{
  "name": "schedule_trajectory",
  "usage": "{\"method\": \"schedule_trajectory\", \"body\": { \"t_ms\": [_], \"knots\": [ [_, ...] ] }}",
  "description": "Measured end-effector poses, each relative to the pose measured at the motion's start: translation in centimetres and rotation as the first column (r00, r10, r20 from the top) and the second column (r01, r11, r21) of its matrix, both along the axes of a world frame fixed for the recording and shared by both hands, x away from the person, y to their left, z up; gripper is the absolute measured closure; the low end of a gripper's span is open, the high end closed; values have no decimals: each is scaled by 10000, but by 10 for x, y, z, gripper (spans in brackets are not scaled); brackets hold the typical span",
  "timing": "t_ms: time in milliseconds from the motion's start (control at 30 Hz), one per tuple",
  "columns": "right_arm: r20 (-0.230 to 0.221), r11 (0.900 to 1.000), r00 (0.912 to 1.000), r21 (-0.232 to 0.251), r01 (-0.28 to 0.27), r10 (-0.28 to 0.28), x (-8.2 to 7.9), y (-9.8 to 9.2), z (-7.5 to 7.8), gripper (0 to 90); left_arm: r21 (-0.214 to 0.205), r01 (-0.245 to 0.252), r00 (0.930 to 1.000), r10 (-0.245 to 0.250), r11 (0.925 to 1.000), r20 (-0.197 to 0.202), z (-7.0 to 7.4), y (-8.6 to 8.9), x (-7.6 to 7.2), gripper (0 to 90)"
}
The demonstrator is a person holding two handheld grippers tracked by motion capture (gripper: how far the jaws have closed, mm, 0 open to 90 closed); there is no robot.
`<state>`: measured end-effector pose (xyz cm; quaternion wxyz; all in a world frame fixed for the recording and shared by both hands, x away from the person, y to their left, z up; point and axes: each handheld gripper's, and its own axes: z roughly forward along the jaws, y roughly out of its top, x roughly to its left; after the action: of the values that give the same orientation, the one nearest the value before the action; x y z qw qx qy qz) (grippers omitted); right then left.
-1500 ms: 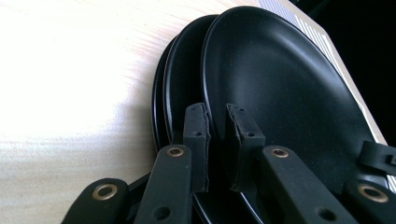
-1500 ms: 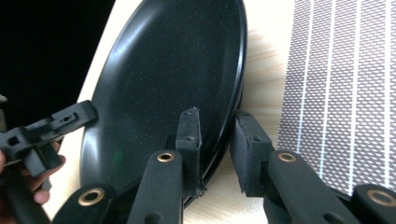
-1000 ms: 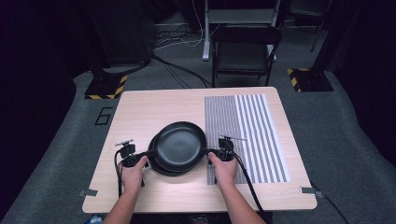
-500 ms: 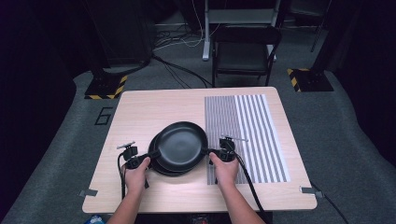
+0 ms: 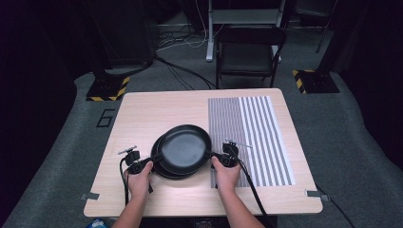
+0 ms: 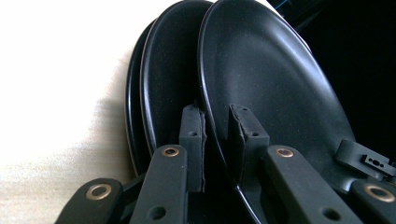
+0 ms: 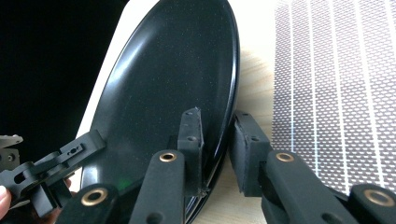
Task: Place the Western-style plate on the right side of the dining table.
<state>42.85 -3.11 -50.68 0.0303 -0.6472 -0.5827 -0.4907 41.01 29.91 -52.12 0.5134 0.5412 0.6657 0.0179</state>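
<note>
Together, left gripper [image 5: 153, 159] and right gripper [image 5: 215, 155] clamp the top plate [image 5: 185, 147] of three.

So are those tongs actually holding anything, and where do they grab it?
Both hold the top black plate by its rim, on opposite sides: the left tongs on its left edge, the right tongs on its right. More plates lie under it.

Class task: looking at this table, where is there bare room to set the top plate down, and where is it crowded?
Free: bare wood left of the striped mat, beyond the plate stack; the mat itself; the table's near edge. Crowded: the near middle, where both grippers clamp the top plate.
</note>
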Motion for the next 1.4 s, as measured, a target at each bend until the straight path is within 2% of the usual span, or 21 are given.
{"method": "schedule_trajectory", "body": {
  "t_ms": [100,167,267,333,433,567,933,1400],
  "knots": [
    [71,9999,9999,59,135,-136,-4,0,0,740,-107,-125,9999,125,9999,27,0,-2,-2,766],
    [147,9992,9994,248,325,-329,-10,-1,-1,731,18,-145,9999,145,9999,29,0,-3,-3,766],
    [306,9994,9990,122,324,-328,-17,1,-2,721,29,-244,9997,244,9997,83,0,-4,-4,766],
    [284,9993,9989,97,369,-371,-17,2,-1,724,68,-253,9997,252,9997,56,0,-4,-5,767],
    [126,9989,9990,198,435,-437,-16,2,-2,734,-82,-304,9995,304,9995,67,-1,-4,-6,773],
    [209,9992,9992,-238,337,-332,-17,8,-1,744,-166,-463,9988,466,9988,154,-2,-5,-8,779],
    [157,9983,9985,265,521,-525,-14,5,-3,768,-247,-777,9963,785,9967,340,-3,-9,-13,781],
    [-35,9936,9959,681,903,-903,-11,1,-2,784,-328,-778,9960,791,9964,413,-3,-14,-16,780]
  ]
}}
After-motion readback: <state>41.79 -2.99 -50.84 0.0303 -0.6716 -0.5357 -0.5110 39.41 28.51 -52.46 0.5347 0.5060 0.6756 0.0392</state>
